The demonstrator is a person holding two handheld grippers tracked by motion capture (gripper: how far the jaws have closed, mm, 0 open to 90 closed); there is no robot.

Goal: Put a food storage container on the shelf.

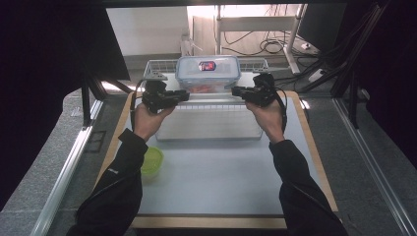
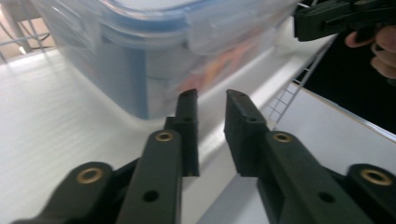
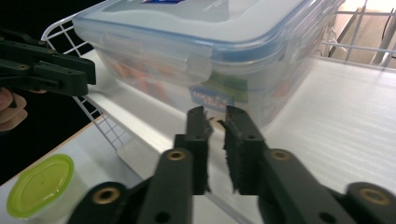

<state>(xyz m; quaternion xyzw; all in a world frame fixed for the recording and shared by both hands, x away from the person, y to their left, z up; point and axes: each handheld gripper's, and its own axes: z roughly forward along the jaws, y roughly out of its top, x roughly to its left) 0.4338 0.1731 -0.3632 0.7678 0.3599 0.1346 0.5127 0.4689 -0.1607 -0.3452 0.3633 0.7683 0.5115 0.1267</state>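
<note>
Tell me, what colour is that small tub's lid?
Lime green lid, clearest in the right gripper view.

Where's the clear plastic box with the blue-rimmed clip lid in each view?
High view: clear plastic box with blue-rimmed clip lid, top centre, in white wire basket.
Left gripper view: box, upper left.
Right gripper view: box, upper centre.
Shared landmark: the wire basket.
</note>
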